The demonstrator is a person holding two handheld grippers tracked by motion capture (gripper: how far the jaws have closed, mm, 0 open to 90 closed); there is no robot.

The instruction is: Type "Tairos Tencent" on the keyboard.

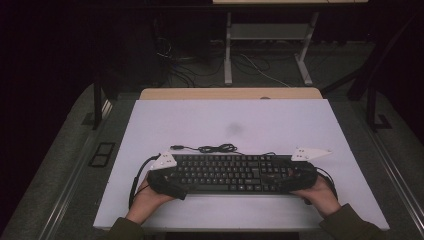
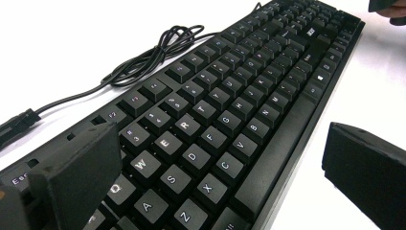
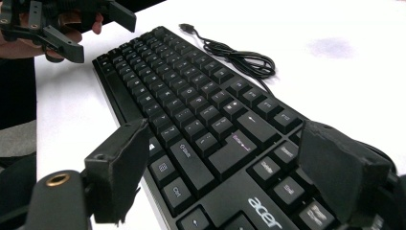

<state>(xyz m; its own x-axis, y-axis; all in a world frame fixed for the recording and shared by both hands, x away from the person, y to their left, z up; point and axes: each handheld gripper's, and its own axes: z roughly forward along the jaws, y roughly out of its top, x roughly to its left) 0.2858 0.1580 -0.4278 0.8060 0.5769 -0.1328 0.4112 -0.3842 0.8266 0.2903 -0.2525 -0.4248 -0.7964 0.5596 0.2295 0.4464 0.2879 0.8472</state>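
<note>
A black keyboard (image 1: 227, 173) (image 2: 230, 110) (image 3: 191, 110) lies lengthwise near the front of the white table (image 1: 240, 117). Its coiled black cable (image 1: 216, 148) (image 2: 153, 52) (image 3: 242, 56) rests just behind it. My left gripper (image 1: 167, 182) (image 2: 225, 182) is open at the keyboard's left end, one jaw over the back edge and the other off the front edge. My right gripper (image 1: 300, 177) (image 3: 230, 177) is open at the right end, its jaws standing on either side of the keyboard's width. The left gripper (image 3: 72, 24) also appears far off in the right gripper view.
A faint grey smudge (image 1: 234, 129) marks the table behind the cable. A wooden desk edge (image 1: 230, 93) lies beyond the white top. Farther back stand metal table legs (image 1: 228, 50) and loose floor cables (image 1: 190, 70). Dark floor flanks both sides.
</note>
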